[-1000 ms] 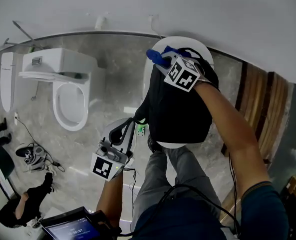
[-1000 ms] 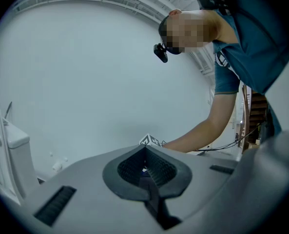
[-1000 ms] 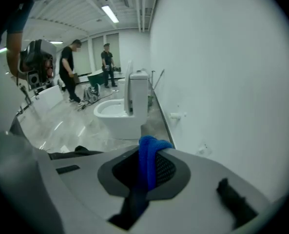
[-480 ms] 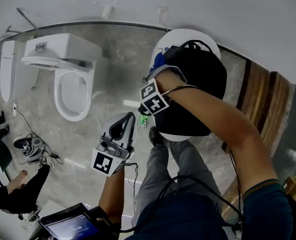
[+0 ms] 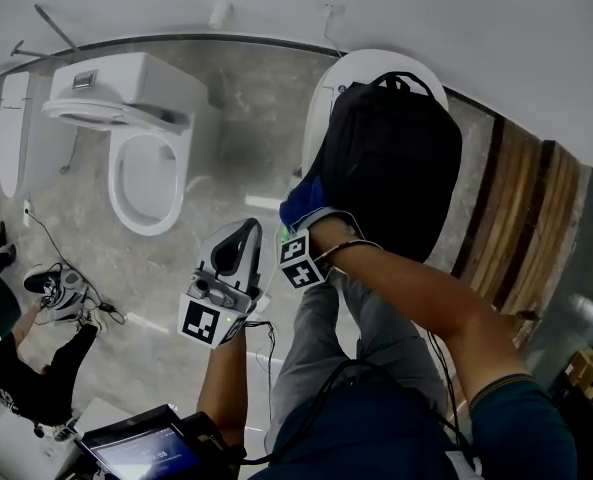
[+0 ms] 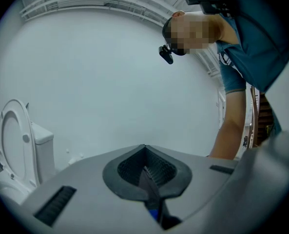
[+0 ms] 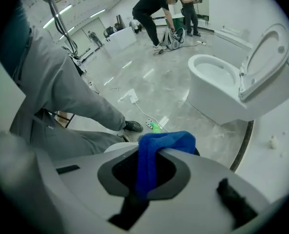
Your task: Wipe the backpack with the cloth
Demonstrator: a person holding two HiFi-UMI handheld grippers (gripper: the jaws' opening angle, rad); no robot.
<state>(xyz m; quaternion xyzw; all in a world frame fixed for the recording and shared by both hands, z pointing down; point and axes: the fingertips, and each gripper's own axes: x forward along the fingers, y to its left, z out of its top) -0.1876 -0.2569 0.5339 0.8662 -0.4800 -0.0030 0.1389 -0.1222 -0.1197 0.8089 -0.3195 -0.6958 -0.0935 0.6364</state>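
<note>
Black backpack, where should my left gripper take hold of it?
Take the thin carry loop standing clear at the far end of the black fabric backpack, by the wall. Come from the far side, since the blue cloth sits at its near left corner.

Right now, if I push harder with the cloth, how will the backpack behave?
The backpack probably dents: its fabric looks soft. It may slide, since the white round top under it looks smooth. Unlikely to tip; it lies flat.
</note>
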